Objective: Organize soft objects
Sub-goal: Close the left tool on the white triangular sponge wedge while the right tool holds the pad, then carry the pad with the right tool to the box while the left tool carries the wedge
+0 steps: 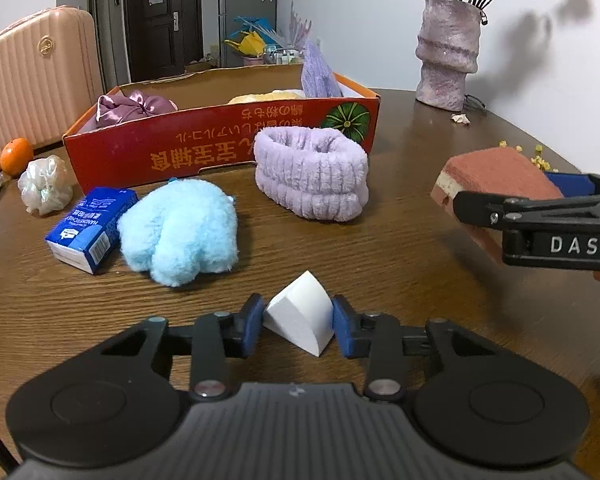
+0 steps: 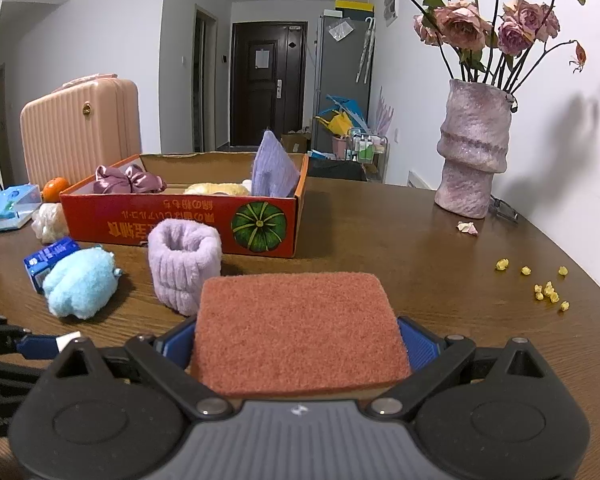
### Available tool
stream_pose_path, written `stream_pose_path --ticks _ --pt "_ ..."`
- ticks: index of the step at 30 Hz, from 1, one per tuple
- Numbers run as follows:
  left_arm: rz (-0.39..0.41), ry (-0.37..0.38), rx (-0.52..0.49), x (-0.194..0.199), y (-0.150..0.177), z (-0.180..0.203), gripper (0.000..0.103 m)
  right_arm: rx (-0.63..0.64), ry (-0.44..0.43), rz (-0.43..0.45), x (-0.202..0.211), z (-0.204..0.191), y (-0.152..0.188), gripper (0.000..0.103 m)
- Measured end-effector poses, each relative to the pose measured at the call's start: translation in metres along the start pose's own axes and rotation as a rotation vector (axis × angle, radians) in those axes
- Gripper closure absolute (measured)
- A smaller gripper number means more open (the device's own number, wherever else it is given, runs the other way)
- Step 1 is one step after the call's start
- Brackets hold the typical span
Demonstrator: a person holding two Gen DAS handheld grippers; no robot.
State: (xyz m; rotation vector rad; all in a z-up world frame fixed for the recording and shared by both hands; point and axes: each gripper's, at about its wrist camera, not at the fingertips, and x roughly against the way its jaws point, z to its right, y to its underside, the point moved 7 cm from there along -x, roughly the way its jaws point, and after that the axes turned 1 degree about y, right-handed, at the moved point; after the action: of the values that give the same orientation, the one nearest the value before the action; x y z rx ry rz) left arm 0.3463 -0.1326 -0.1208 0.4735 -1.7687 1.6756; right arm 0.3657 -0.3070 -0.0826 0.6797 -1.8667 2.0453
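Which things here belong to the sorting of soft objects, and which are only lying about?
Belong to the job:
white wedge-shaped foam sponge, in left gripper
reddish-brown scouring sponge, in right gripper
lilac fluffy headband
light blue plush toy
red cardboard box

Lying about:
orange fruit
blue tissue packet
pink textured vase

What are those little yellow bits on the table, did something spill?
Yes, small yellow bits lie scattered on the table right of the vase, and a fallen petal sits by its base. They look shed from the dried flowers, though I can't be sure. The printing on the red box is also upside down.
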Motion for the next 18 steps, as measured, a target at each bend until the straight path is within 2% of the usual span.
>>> stream_pose_path --ticks 12,18 --pt "0.030 0.031 0.030 0.009 -0.006 -0.006 0.068 -0.010 -0.012 0.002 -0.005 -0.003 0.002 0.003" --pt "0.068 0.038 0.047 0.019 -0.013 -0.011 0.068 -0.029 -0.029 0.046 -0.004 -0.006 -0.003 0.003"
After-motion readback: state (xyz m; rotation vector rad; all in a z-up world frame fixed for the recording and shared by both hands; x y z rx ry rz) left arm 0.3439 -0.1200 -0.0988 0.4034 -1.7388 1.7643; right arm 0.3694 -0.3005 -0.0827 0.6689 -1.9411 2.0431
